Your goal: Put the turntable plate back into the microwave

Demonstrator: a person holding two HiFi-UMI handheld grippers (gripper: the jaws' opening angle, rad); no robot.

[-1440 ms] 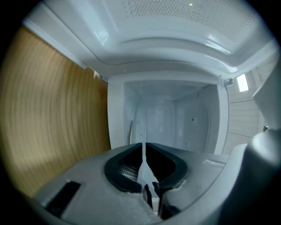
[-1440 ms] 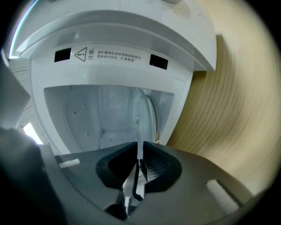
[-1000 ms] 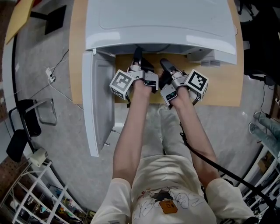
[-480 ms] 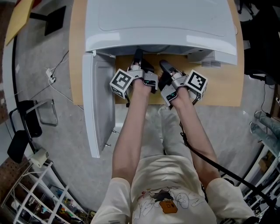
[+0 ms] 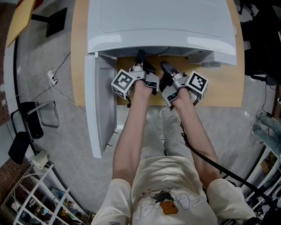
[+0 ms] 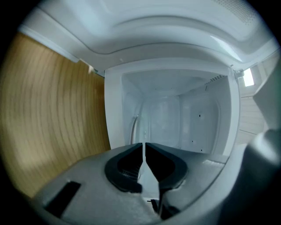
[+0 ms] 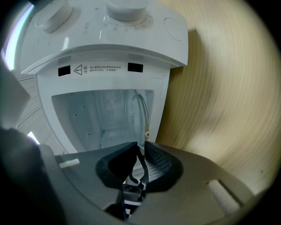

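Observation:
The white microwave (image 5: 158, 22) stands on a wooden table with its door (image 5: 100, 105) swung open to the left. Both grippers reach into its mouth side by side. The clear glass turntable plate (image 7: 143, 112) is inside the cavity, seen edge-on as a thin curved rim (image 6: 133, 127). My left gripper (image 6: 144, 145) (image 5: 139, 53) has its jaws opening, a narrow slit apart, with the plate's rim running into the slit. My right gripper (image 7: 140, 147) (image 5: 164, 65) is shut on the plate's rim. In the head view the microwave's top hides the plate.
The wooden table (image 5: 224, 83) shows bare to the right of the microwave and under the grippers. Control knobs (image 7: 127, 11) sit on the microwave's front panel. The cavity walls (image 6: 197, 118) close in on both sides. A black chair (image 5: 26, 123) and wire shelves stand on the floor at the left.

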